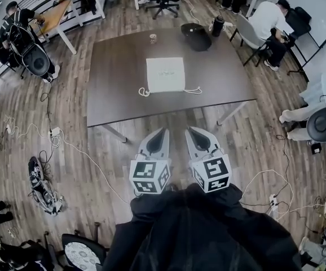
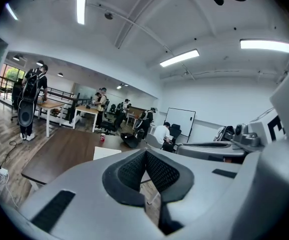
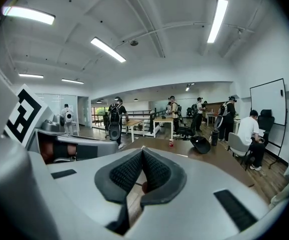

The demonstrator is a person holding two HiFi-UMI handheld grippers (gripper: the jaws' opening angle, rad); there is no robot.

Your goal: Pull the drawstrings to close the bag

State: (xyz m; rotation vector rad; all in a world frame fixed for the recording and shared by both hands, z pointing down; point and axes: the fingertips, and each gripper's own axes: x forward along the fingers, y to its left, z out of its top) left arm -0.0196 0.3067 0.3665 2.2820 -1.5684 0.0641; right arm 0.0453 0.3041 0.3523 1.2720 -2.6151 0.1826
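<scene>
Two closed, empty: left claw (image 2: pixel 145 154), right claw (image 3: pixel 142 152) | bag (image 1: pixel 165 74) drawstrings (image 1: pixel 144 91) show only in head view

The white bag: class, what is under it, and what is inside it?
The white bag lies flat on the dark table. Its inside cannot be seen; the cloth covers it.

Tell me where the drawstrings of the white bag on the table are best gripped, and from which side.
Grip the cords, not the cloth. The white bag lies flat on the table; its left drawstring loop sticks out at the near-left corner, its right drawstring at the near-right. Probably come from the near edge, left gripper to the left cord, right gripper to the right.
</scene>
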